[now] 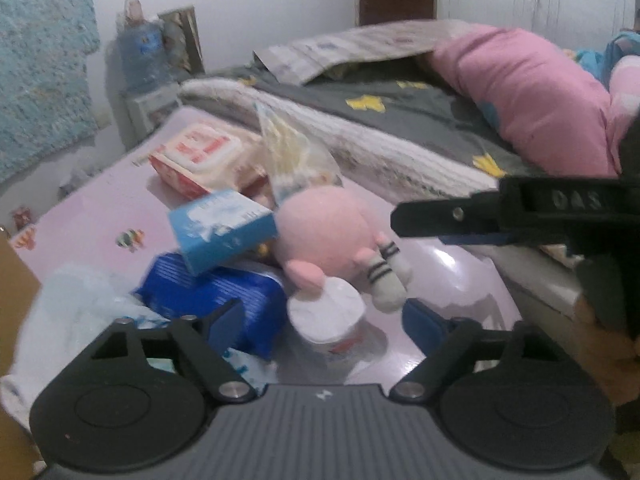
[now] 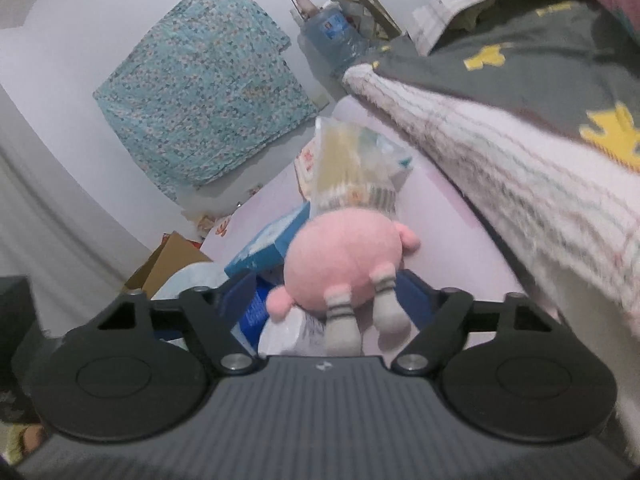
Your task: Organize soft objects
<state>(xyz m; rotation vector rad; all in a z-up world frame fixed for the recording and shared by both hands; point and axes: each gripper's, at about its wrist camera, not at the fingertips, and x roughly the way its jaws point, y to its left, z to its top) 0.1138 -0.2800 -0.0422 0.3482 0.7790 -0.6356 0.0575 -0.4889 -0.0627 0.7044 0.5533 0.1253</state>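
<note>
Pink plush toy (image 2: 344, 256) framed by the right hand-held gripper (image 2: 328, 300), left hand-held gripper (image 1: 324, 320) over the clutter.

Pale lilac bench (image 1: 100, 208) top, glossy, pushed against the bed (image 1: 420, 120), and there's a heap along its bed-side edge: the toy lies belly-down against a light blue box (image 1: 222, 230), which leans on a dark blue pack (image 1: 224, 300), with a red and white pack (image 1: 200, 156) and a clear bag (image 1: 288, 152) behind it. Right hand-held gripper is spread, blue pads either side of the toy's striped grey legs (image 2: 344, 320), and I can't tell whether they touch. Left hand-held gripper is spread too, a white-lidded tub (image 1: 326, 312) between its pads, nothing pinched. The right tool's black finger reaches in from the right of the left view.
</note>
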